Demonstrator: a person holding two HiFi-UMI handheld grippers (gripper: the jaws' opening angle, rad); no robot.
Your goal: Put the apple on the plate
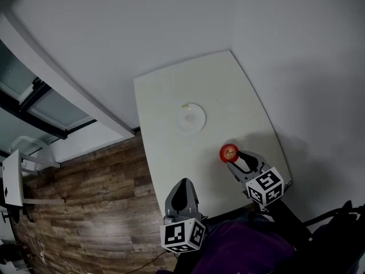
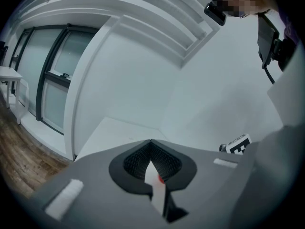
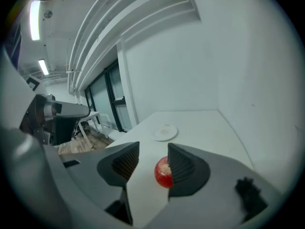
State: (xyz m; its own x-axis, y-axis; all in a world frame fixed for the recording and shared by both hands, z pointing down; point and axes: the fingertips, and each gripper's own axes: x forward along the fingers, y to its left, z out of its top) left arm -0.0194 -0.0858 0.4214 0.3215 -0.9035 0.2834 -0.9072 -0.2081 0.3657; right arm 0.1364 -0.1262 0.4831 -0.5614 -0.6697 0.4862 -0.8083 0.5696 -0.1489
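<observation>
A red apple (image 1: 229, 152) lies on the white table (image 1: 165, 96), toward its near right side. A small white plate (image 1: 191, 117) sits empty at the table's middle, beyond the apple. My right gripper (image 1: 234, 161) reaches the apple from the near side. In the right gripper view its jaws (image 3: 153, 149) stand open, and the apple (image 3: 163, 173) lies in the gap close to the right pad, partly hidden behind it. The plate (image 3: 164, 133) shows farther ahead. My left gripper (image 1: 183, 182) hovers over the table's near edge with its jaws (image 2: 150, 143) shut and empty.
The table stands in a corner between two white walls (image 1: 296, 44). Wooden floor (image 1: 85, 187) lies to its left, with glass doors (image 1: 34, 101) and a white piece of furniture (image 1: 12, 178) further left. The right gripper's marker cube (image 2: 238, 144) shows in the left gripper view.
</observation>
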